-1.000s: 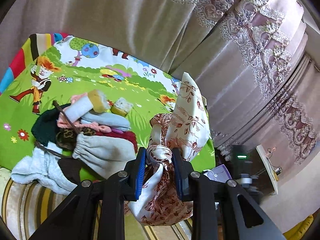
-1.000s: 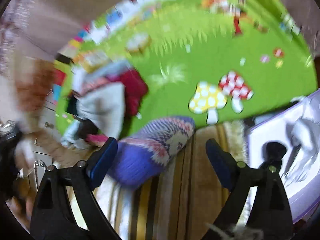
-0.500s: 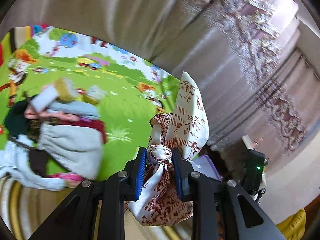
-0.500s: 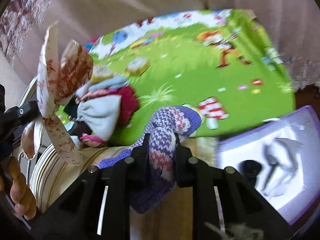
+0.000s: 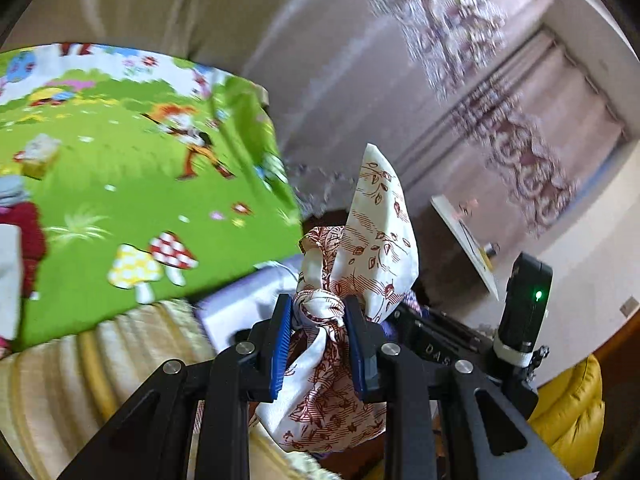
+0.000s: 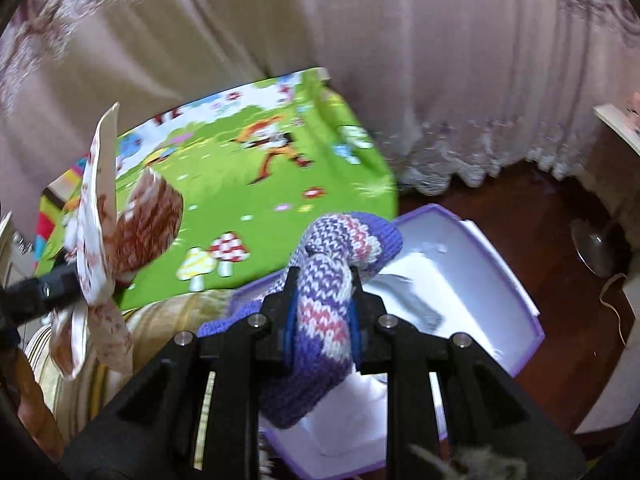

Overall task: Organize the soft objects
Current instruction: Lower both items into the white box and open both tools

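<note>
A knotted white scarf printed with red-brown leaves [image 5: 374,240] is hanging in the air, the left gripper [image 5: 319,320] pinching its knot between nearly closed blue-padded jaws, one corner standing up and the tail drooping below. To its right, the right gripper [image 6: 323,300] is squeezing a purple, white and pink knitted sock [image 6: 332,276] tightly, its toe curling just above an open purple-edged white box [image 6: 496,280] on the dark wooden floor. On the far left, a green cartoon-printed mat [image 6: 280,184] is covering the surface near a striped beige cushion [image 5: 80,364], with pale draped curtains [image 6: 400,60] beyond.
</note>
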The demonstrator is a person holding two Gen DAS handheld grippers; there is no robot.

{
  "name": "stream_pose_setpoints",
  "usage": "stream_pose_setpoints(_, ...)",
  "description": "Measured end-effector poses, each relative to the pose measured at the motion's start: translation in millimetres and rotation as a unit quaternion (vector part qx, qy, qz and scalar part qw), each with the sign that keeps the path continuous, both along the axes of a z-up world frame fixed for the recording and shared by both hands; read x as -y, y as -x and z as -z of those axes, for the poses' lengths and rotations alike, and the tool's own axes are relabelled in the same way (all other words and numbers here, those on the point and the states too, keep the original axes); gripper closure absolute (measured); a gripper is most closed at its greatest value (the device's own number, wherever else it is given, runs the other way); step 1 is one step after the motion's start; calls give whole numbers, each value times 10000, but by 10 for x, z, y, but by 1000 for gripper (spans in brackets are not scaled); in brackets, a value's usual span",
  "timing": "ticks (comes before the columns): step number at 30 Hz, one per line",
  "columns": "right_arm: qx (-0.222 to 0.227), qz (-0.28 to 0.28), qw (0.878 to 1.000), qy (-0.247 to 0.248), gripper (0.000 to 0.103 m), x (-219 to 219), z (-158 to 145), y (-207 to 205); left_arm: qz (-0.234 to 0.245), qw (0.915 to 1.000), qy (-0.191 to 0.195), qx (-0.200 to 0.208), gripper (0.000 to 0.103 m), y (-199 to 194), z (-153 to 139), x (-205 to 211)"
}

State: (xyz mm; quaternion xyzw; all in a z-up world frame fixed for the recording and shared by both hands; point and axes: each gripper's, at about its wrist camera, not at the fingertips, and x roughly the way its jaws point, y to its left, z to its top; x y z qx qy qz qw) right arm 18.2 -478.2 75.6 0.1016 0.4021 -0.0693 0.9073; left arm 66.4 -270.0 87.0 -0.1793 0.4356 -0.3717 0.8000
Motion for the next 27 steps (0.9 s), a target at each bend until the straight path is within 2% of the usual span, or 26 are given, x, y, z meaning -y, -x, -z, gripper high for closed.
stream_pose_setpoints(5,-72,417,9991,96,74,323,57,100,297,9995,-91,-43,75,59,72,336)
stream_pose_setpoints(6,-91,482,9988,96,73,372,69,123,375,9992,-105,-70,73,71,91,409)
stream_pose_setpoints(7,-95,526,9985,76,70,416,76,145,422,9990,-116,-97,66,80,104,446)
stream_pose_setpoints(8,-100,573,9983,49,63,458,91,156,479,9987,-147,-134,53,80,123,496)
stream_pose_setpoints(9,-100,629,9980,27,59,496,102,168,537,9983,-172,-148,47,94,142,534)
stream_pose_setpoints(10,-84,682,9976,20,47,526,106,177,569,9981,-190,-144,39,107,156,556)
stream_pose_setpoints(11,-48,734,9973,27,32,549,102,192,595,9979,-219,-153,37,117,173,572)
stream_pose_setpoints(13,103,877,9960,139,19,576,80,221,623,9975,-271,-213,37,115,207,588)
stream_pose_setpoints(14,178,939,9952,219,17,571,64,237,613,9974,-285,-234,37,118,223,573)
stream_pose_setpoints(27,87,469,9987,166,16,300,138,72,249,9984,-498,-63,37,79,198,208)
